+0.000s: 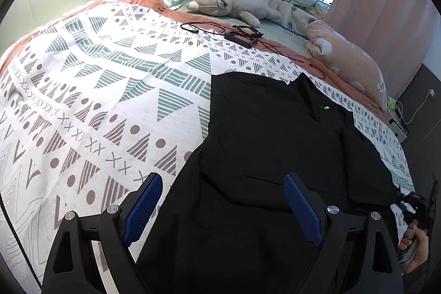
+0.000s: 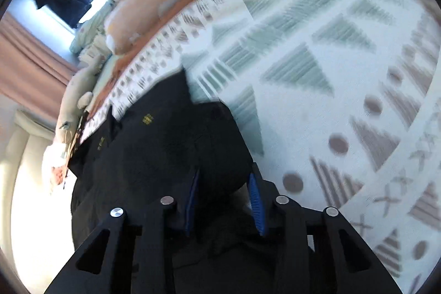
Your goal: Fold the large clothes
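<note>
The black garment (image 1: pixel 275 145) lies beneath the spread left tool (image 1: pixel 220 207); the right tool (image 2: pixel 224 200) pinches its edge.

No readable text found. Small yellow mark seen on black garment (image 1: pixel 275 145) near collar, far end; blurred yellow marks on same garment in right wrist view; characters not legible.

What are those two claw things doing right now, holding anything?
Left gripper: open wide above the black garment, gripping nothing.
Right gripper: jaws narrowed around a bunch of the black garment; a firm pinch cannot be told.
</note>
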The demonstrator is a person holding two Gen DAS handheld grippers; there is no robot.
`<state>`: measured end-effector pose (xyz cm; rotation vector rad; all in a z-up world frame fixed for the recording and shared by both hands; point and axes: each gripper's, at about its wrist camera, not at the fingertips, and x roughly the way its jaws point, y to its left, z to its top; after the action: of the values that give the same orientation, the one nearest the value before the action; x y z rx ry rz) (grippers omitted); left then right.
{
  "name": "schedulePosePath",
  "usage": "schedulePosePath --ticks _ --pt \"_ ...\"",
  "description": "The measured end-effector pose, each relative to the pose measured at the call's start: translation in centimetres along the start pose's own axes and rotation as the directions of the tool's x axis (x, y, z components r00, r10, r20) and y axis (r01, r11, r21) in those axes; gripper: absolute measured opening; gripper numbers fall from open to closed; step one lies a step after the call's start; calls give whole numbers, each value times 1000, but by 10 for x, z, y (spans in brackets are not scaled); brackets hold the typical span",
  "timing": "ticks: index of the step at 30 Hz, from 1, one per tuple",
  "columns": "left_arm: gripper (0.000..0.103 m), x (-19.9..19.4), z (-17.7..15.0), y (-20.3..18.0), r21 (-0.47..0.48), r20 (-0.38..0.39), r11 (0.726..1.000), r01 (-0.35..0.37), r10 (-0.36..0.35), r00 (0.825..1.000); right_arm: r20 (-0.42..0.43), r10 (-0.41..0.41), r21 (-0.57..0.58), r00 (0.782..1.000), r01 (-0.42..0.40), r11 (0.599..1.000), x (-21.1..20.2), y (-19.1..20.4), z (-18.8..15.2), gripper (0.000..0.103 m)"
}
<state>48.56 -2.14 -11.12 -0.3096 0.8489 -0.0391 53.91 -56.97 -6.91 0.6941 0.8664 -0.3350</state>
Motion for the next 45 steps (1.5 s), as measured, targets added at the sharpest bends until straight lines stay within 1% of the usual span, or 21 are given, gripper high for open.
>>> schedulePosePath --ticks 2,4,7,12,15,18,23,28,29,32,33,34,36,37,39,40,42,44,45 --pt "90 -2 2 3 -15 5 1000 7 -7 1000 57 25 -75 998 -21 997 -22 22 4 27" --pt "90 -3 3 6 -27 4 999 18 -18 1000 83 54 -121 995 -44 992 -38 41 5 24" --pt "90 -7 4 8 -35 9 999 31 -31 999 119 120 -202 986 -94 975 -66 76 0 23" --pt "90 -19 8 16 -59 37 997 49 -46 998 137 192 -275 972 -149 950 -95 121 -15 23" --pt "90 -26 11 24 -78 52 996 37 -33 998 132 233 -299 963 -185 936 -103 143 -25 23" --pt "90 -30 14 33 -98 60 994 41 -35 998 124 269 -322 955 -217 922 -107 167 -38 23" --pt "90 -34 18 46 -108 69 993 36 -28 997 76 311 -389 947 -259 884 -95 216 -72 23" --pt "90 -33 22 58 -124 67 992 28 -20 998 3 321 -445 947 -286 848 -69 254 -107 23" --pt "90 -32 23 59 -130 68 991 28 -19 998 -12 326 -452 945 -296 842 -64 261 -114 23" --pt "90 -32 23 62 -153 66 988 37 -27 997 -78 359 -471 930 -352 809 -46 283 -137 24" --pt "90 -32 23 62 -156 65 987 39 -29 997 -107 366 -473 924 -372 799 -41 289 -144 30" --pt "90 -33 23 62 -154 66 987 35 -25 998 -157 378 -470 912 -406 784 -34 296 -153 41" --pt "90 -36 24 60 -145 73 989 15 -5 997 -239 382 -471 893 -451 758 -23 307 -168 51" --pt "90 -38 25 60 -140 80 990 6 5 997 -246 375 -484 894 -449 752 -22 309 -173 51" --pt "90 -42 26 58 -135 87 991 -2 14 996 -229 339 -528 912 -409 744 -24 310 -178 52" --pt "90 -44 27 57 -133 86 991 -3 15 996 -220 324 -535 920 -391 749 -26 307 -177 52" --pt "90 -46 28 54 -129 82 992 -2 13 997 -215 306 -522 927 -374 767 -29 296 -171 52" --pt "90 -50 28 46 -113 94 994 3 7 996 -206 290 -501 935 -355 790 -33 279 -160 52" --pt "90 -52 28 41 -101 99 995 2 8 995 -192 276 -489 942 -335 805 -36 268 -155 52"
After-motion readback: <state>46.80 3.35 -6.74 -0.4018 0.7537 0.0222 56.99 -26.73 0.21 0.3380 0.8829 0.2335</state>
